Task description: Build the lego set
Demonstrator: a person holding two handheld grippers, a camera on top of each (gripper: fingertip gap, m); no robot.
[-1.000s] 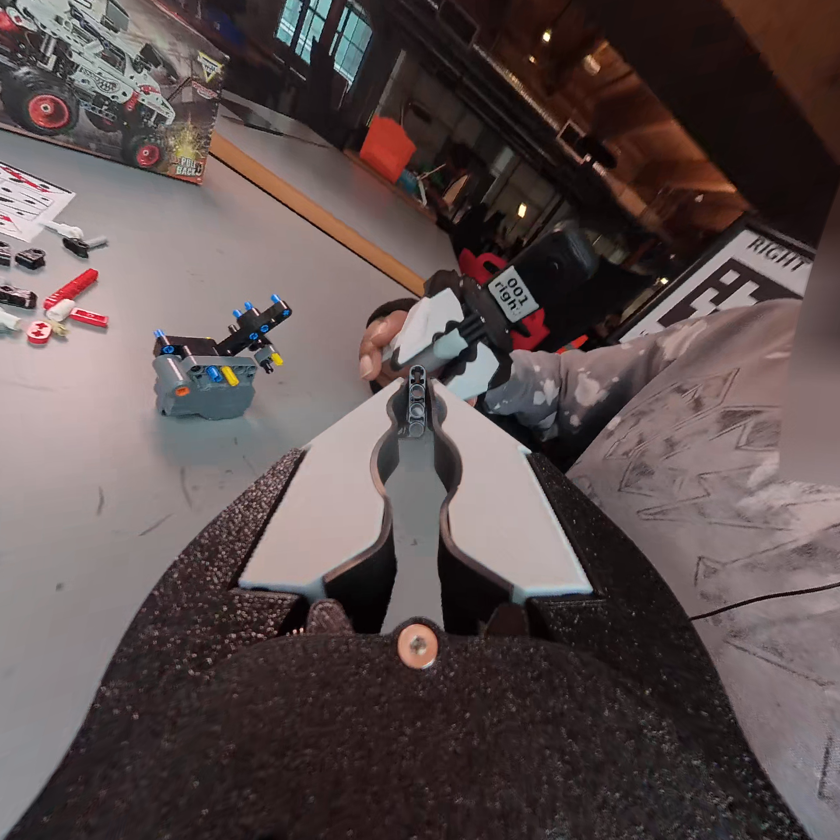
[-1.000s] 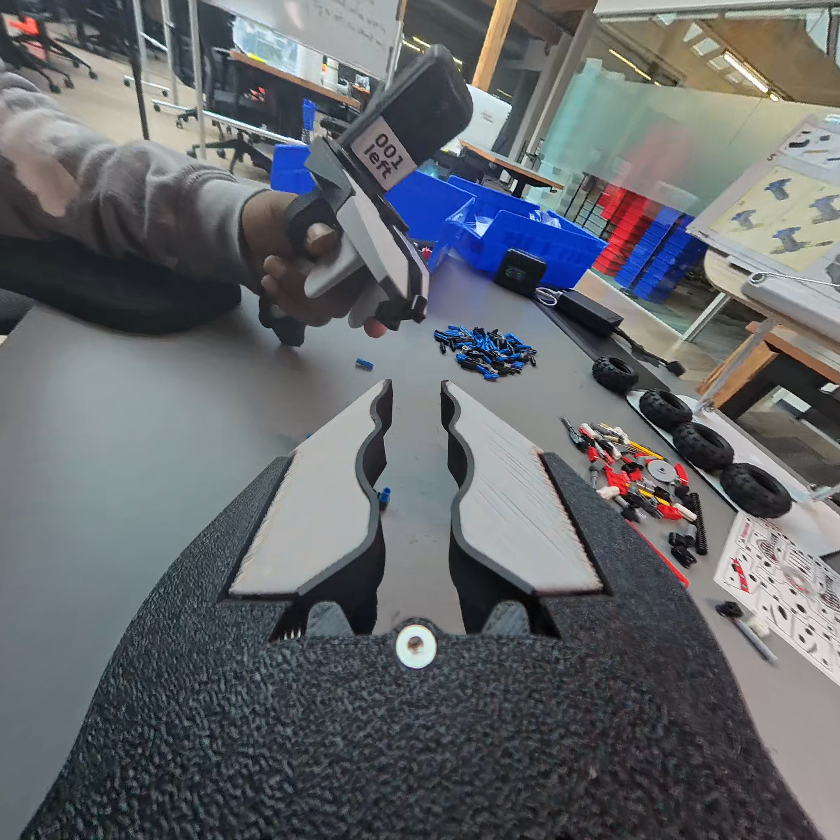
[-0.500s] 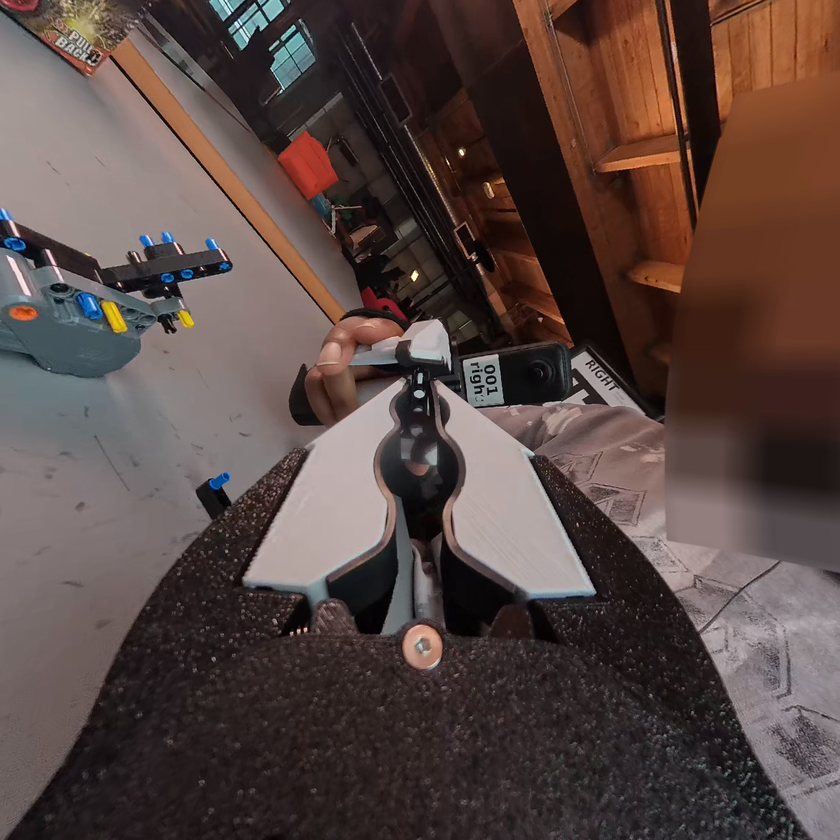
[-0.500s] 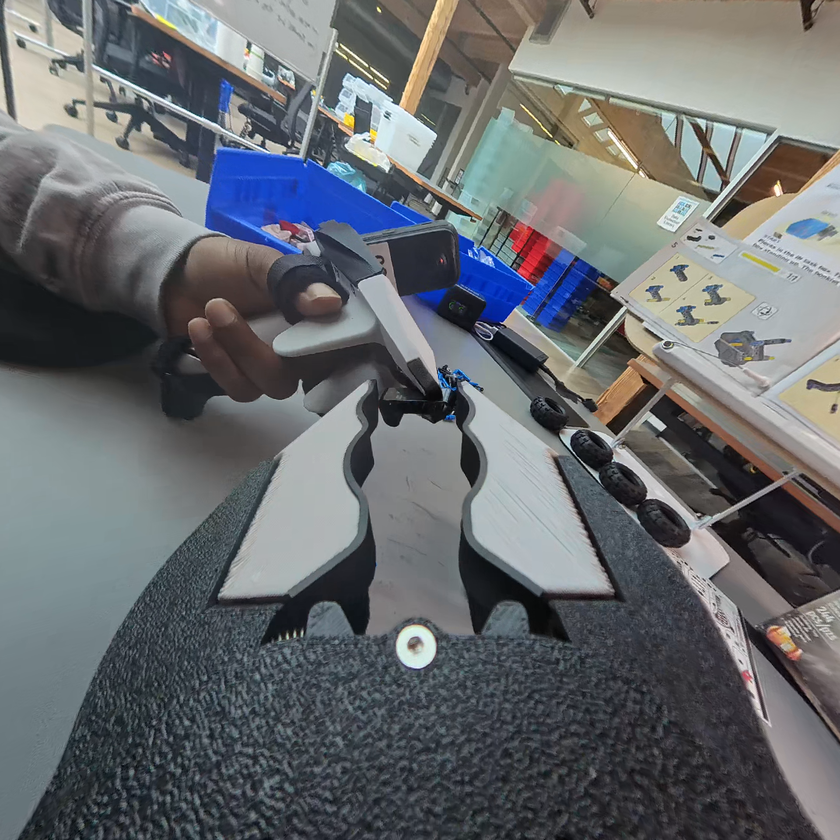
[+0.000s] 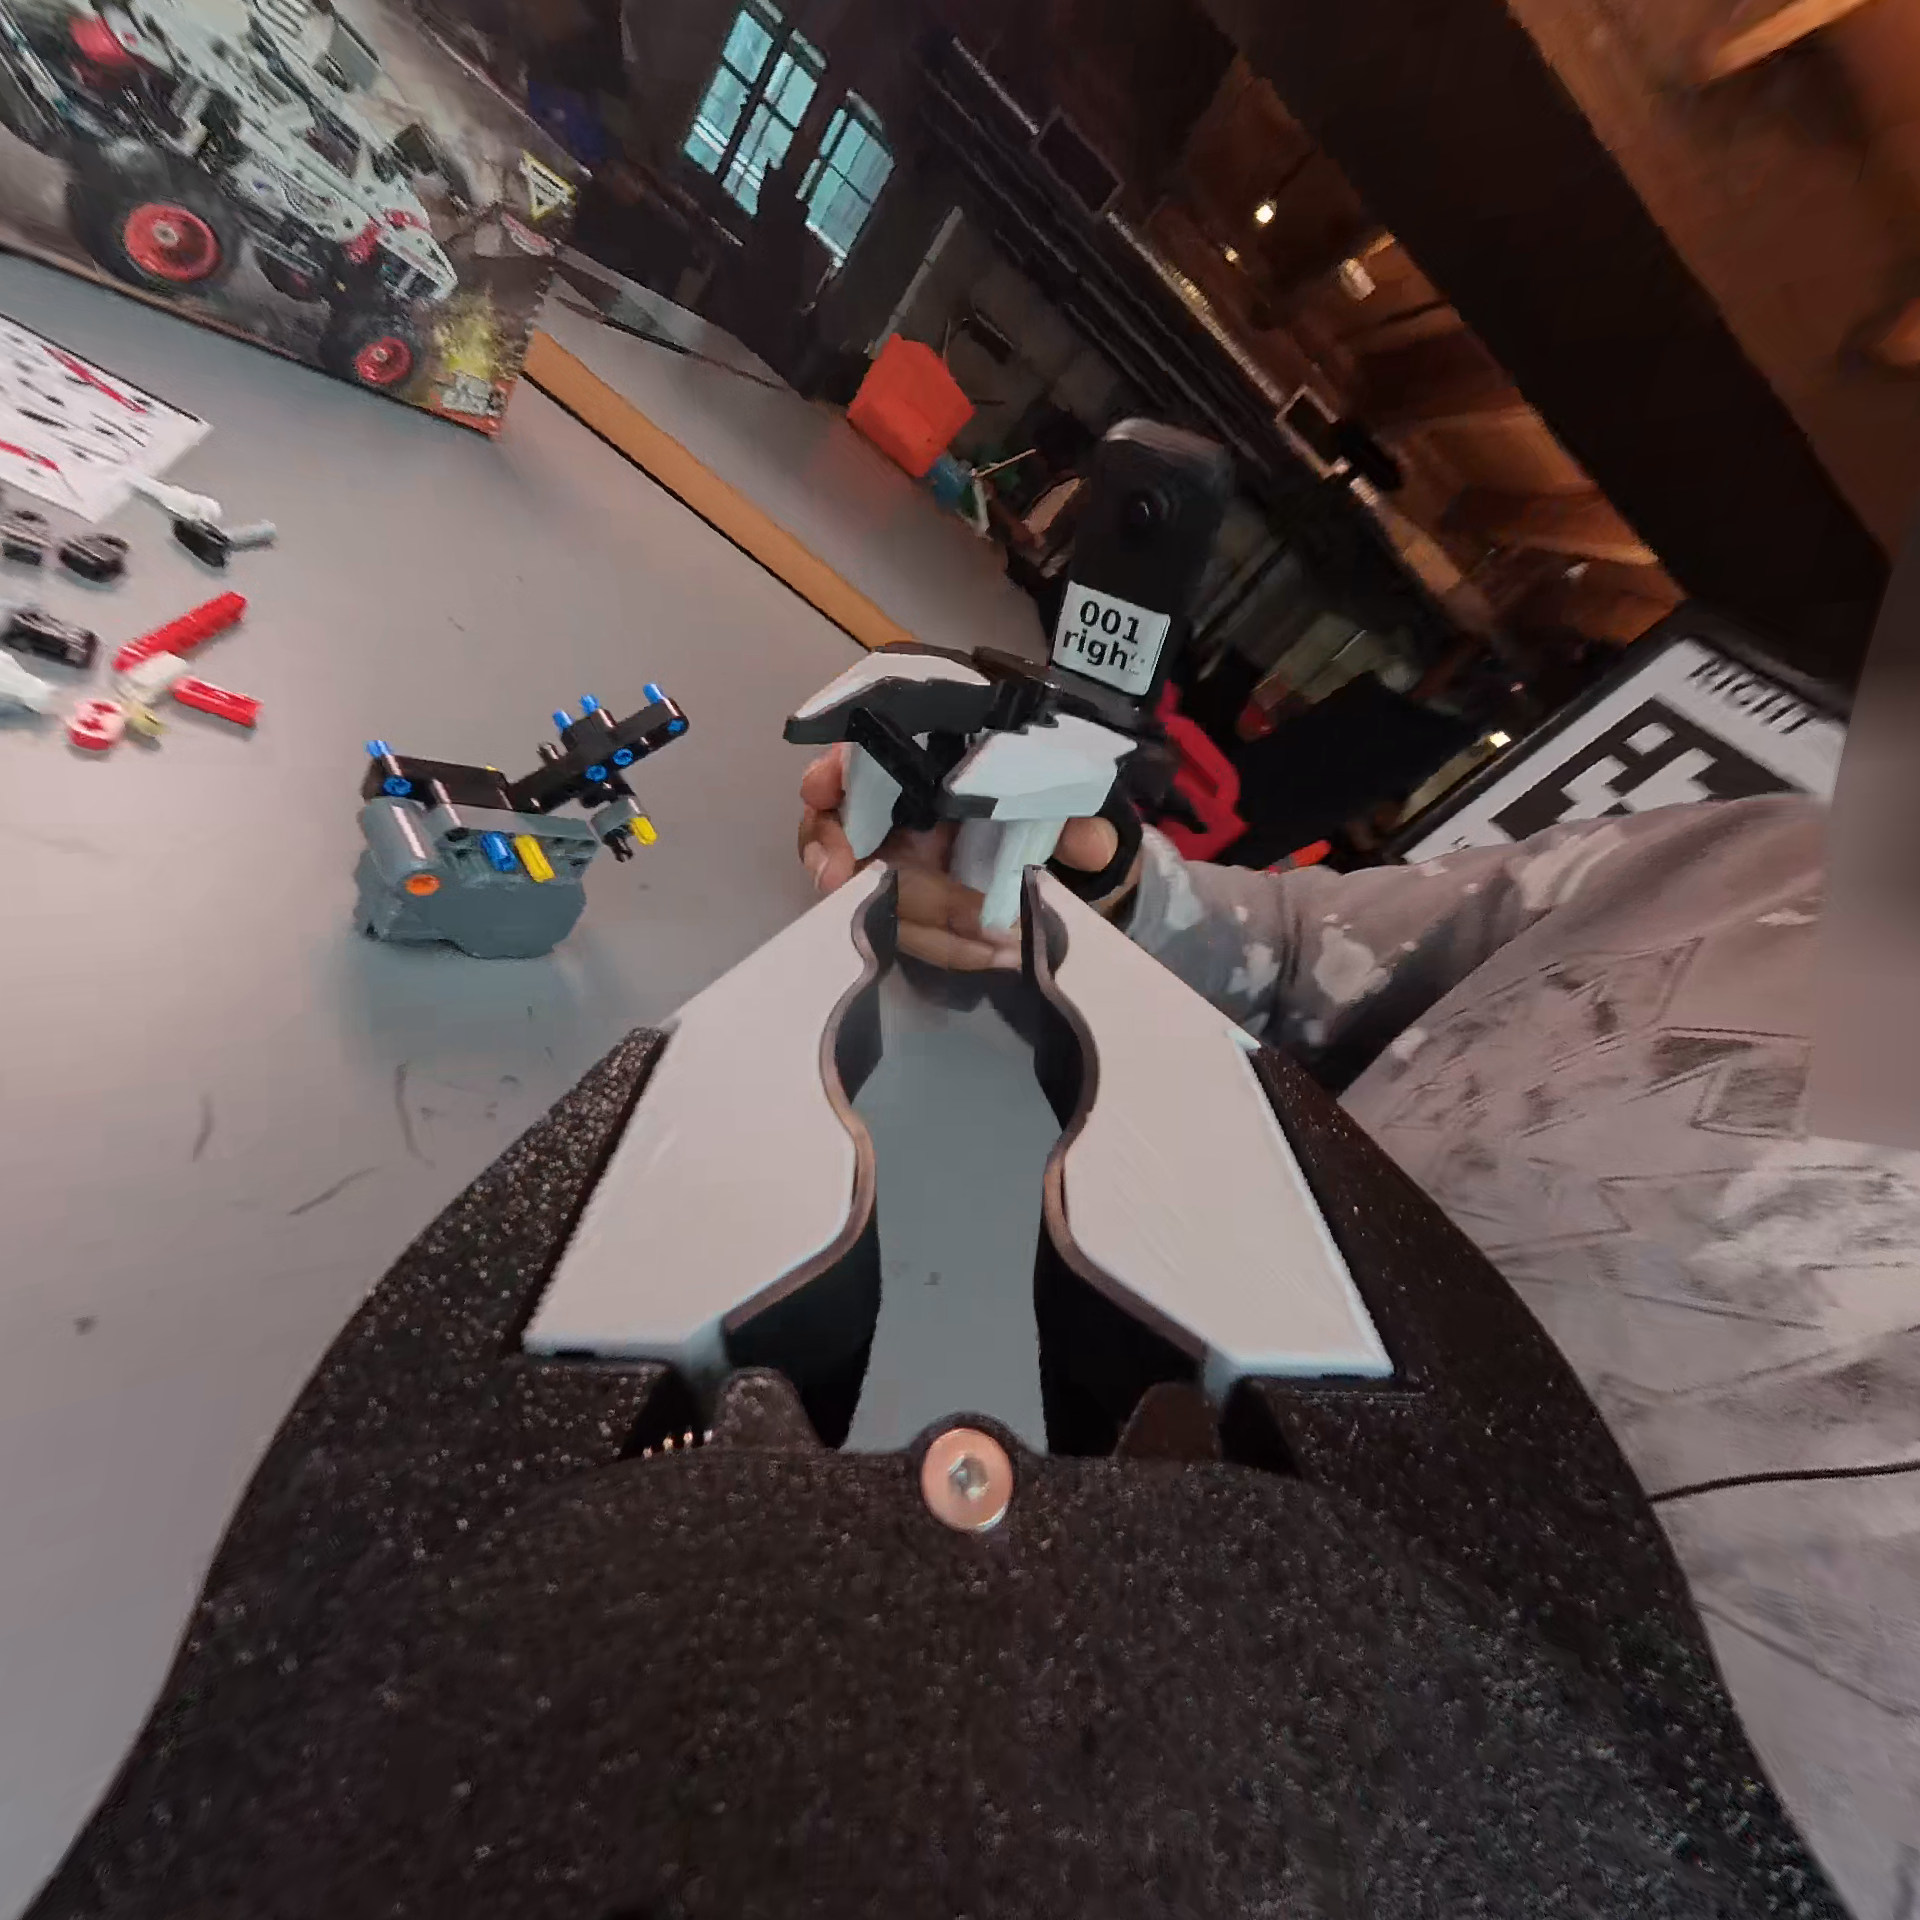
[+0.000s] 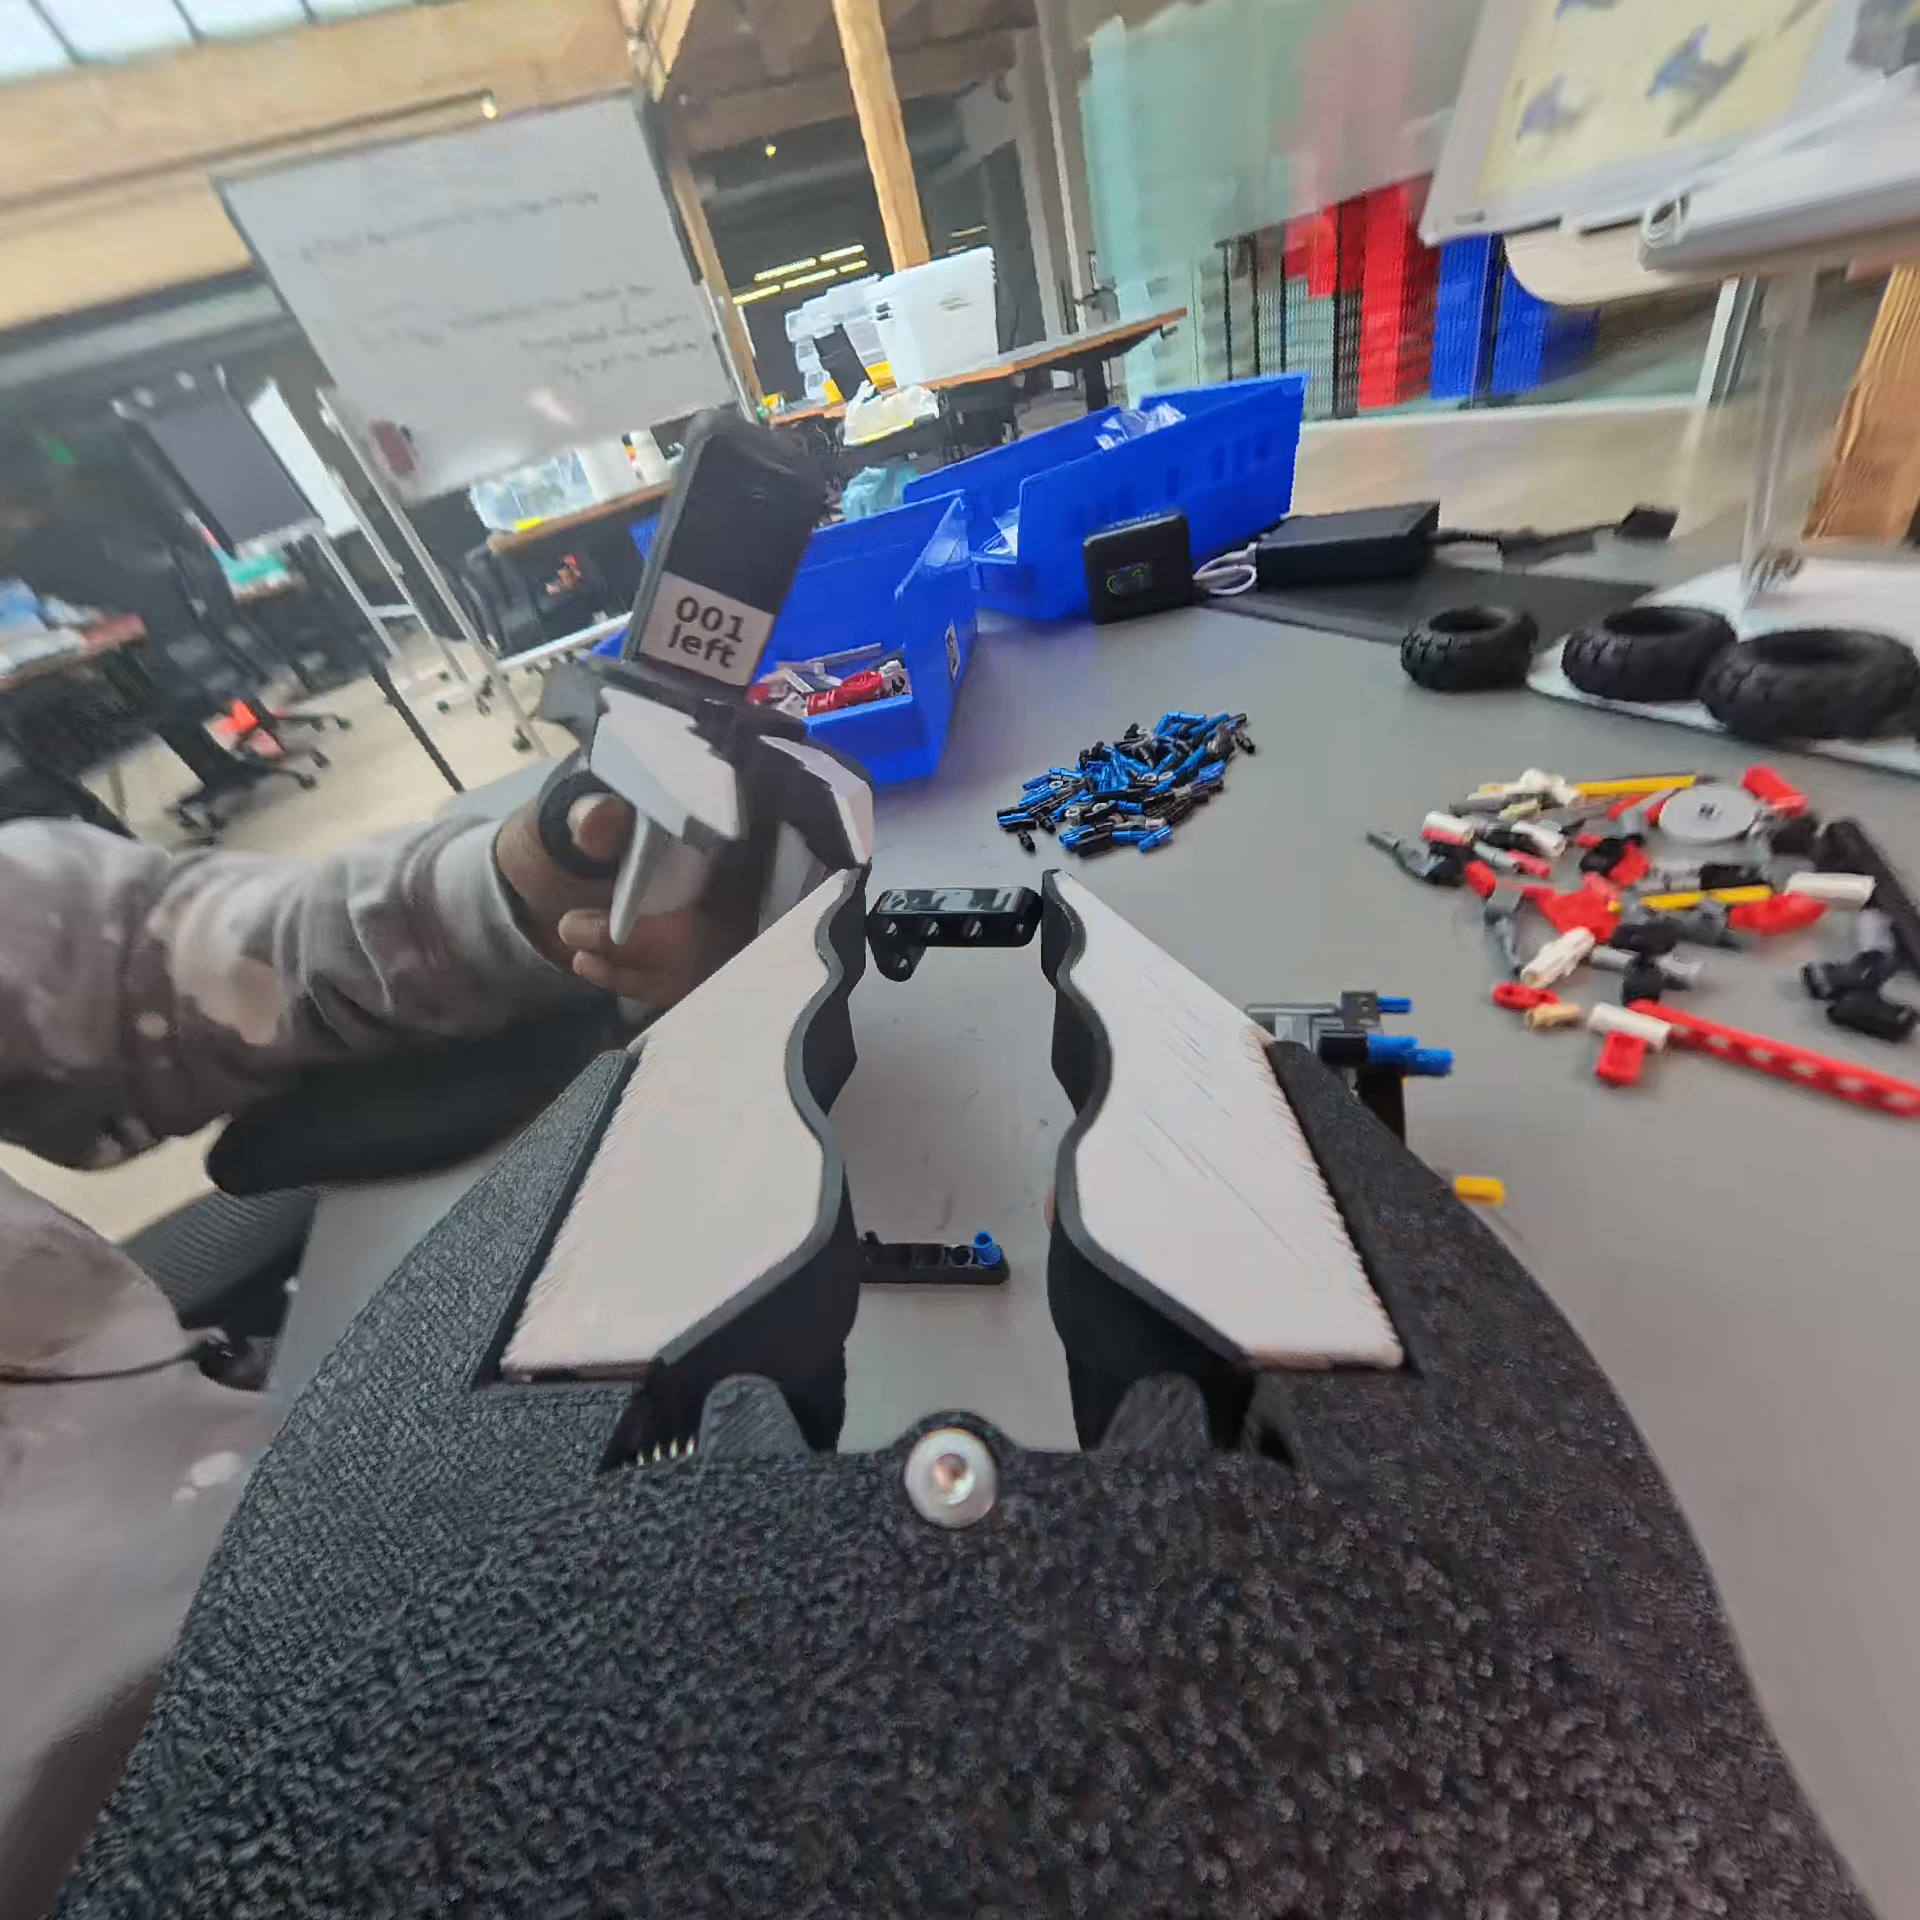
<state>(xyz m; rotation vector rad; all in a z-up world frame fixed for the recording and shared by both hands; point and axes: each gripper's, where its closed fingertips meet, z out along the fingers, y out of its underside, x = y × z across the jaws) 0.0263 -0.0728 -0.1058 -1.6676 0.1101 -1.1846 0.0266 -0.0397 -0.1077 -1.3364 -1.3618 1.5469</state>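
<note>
1. Lego pieces lie spread over the grey counter (image 6: 1195, 1455); a partly built grey assembly (image 5: 478, 862) with black beams and blue and yellow pins stands on it, to the left in the left wrist view.
2. The right hand-held gripper (image 6: 954, 902) pinches a short black lego beam (image 6: 951, 920) crosswise between its fingertips, above the counter.
3. In the left wrist view the same right hand-held gripper (image 5: 914, 769) is seen from the front, with the black beam (image 5: 899, 758) caught between its fingers.
4. The left hand-held gripper (image 5: 958, 902) has its fingers spread with nothing between them; it points toward the right one.
5. A second black beam (image 6: 930, 1259) with a blue pin at one end lies flat on the counter, seen between the right gripper's fingers, closer to the camera than the held beam.
6. A heap of blue and black pins (image 6: 1127, 779) lies beyond the fingertips; a scatter of red, white, black and yellow parts (image 6: 1662, 894) lies to its right.
7. Three black tyres (image 6: 1652, 655) rest farther back on the right.
8. Blue bins (image 6: 1039, 551) stand at the far edge of the counter.
9. The set's box (image 5: 281, 208), picturing a monster truck, stands at the far left in the left wrist view, with a printed sheet (image 5: 73, 426) just in front of it.
</note>
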